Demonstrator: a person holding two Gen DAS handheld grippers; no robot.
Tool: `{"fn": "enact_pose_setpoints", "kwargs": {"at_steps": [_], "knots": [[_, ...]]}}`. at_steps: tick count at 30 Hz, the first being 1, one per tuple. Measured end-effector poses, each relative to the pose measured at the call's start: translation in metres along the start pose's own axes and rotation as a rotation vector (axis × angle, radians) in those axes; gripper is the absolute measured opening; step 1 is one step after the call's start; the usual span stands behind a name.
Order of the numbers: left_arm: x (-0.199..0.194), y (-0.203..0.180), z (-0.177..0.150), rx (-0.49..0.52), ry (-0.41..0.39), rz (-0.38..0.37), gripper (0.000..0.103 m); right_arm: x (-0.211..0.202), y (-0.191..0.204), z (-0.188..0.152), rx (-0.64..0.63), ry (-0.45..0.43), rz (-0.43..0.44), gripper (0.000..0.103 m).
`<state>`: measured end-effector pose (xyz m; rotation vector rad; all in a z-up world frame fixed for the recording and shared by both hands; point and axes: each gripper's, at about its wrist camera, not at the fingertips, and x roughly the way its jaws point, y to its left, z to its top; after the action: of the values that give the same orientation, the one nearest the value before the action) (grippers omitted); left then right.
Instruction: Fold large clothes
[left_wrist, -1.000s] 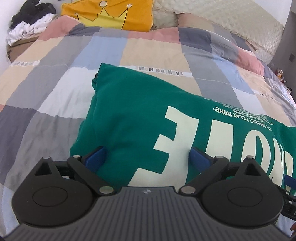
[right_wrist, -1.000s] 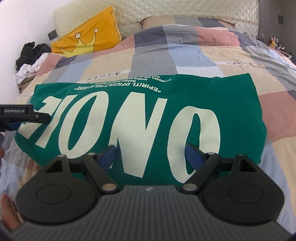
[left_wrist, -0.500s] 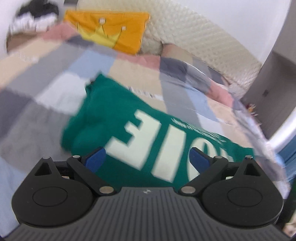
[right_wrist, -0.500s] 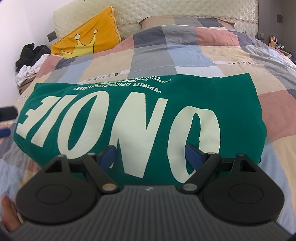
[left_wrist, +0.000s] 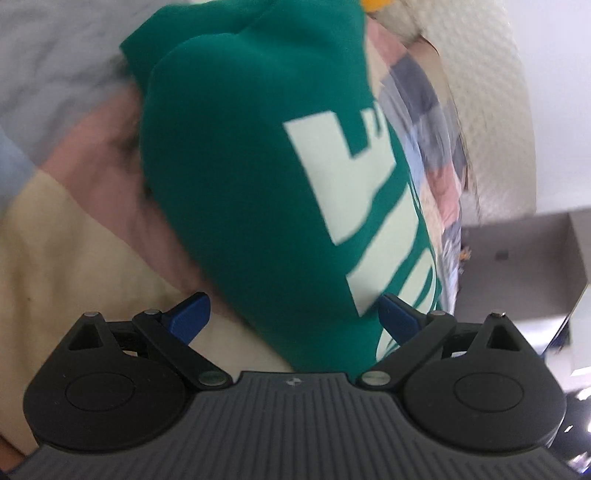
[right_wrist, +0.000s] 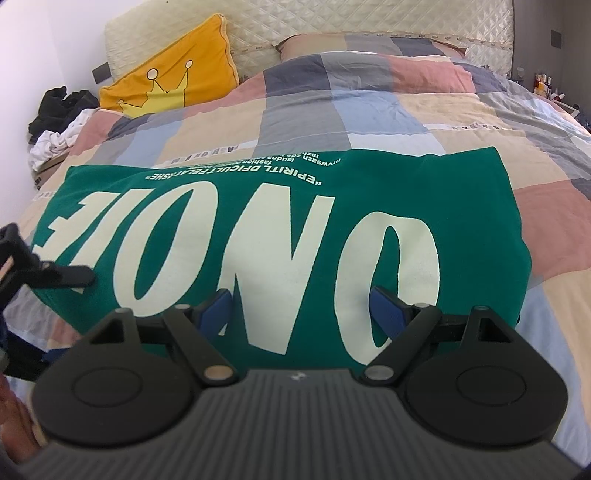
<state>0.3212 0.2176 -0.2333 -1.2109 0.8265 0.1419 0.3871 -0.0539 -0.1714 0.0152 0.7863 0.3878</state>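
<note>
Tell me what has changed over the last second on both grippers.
The left gripper has rolled sideways and dropped to the left end of the green sweatshirt, its open jaws now straddling that end without clamping it. The right gripper has stayed open over the near edge; the sweatshirt lies folded as before on the checked quilt.

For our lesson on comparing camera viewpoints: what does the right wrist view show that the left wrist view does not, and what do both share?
Only the right wrist view shows the black and white clothes pile beside the bed, the whole crown pillow, the garment's full lettering, and the left gripper at its left end. Only the left wrist view shows a grey wall corner. Both share the green garment on the patchwork duvet and the quilted headboard; the right gripper is open.
</note>
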Motion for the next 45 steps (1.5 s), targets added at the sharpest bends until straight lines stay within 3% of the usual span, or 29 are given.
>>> {"fn": "enact_pose_setpoints", "kwargs": {"at_steps": [10, 19, 24, 31, 33, 36, 39, 45], "knots": [[0.020, 0.013, 0.004, -0.115, -0.016, -0.019, 0.100, -0.001, 0.002, -0.001, -0.004, -0.005, -0.003, 0.085], [-0.002, 0.019, -0.007, -0.173, -0.143, -0.089, 0.100, -0.001, 0.002, -0.001, 0.002, -0.011, -0.003, 0.085], [0.017, 0.030, -0.009, -0.254, -0.088, -0.097, 0.103, -0.001, 0.004, -0.003, 0.005, -0.025, -0.011, 0.085], [0.021, 0.025, -0.007, -0.248, -0.114, -0.093, 0.103, -0.006, 0.002, -0.004, 0.027, -0.068, -0.003, 0.084], [0.017, 0.023, -0.007, -0.227, -0.142, -0.092, 0.094, -0.015, 0.002, -0.003, 0.041, -0.094, 0.002, 0.082], [0.013, 0.016, -0.009, -0.195, -0.170, -0.099, 0.077, -0.035, 0.000, -0.003, 0.112, -0.149, 0.085, 0.083], [0.006, 0.014, -0.012, -0.170, -0.180, -0.108, 0.065, -0.049, 0.002, -0.008, 0.208, -0.157, 0.241, 0.083], [-0.001, 0.021, -0.007, -0.166, -0.181, -0.134, 0.054, -0.030, 0.008, -0.032, 0.459, -0.018, 0.522, 0.083]]}}
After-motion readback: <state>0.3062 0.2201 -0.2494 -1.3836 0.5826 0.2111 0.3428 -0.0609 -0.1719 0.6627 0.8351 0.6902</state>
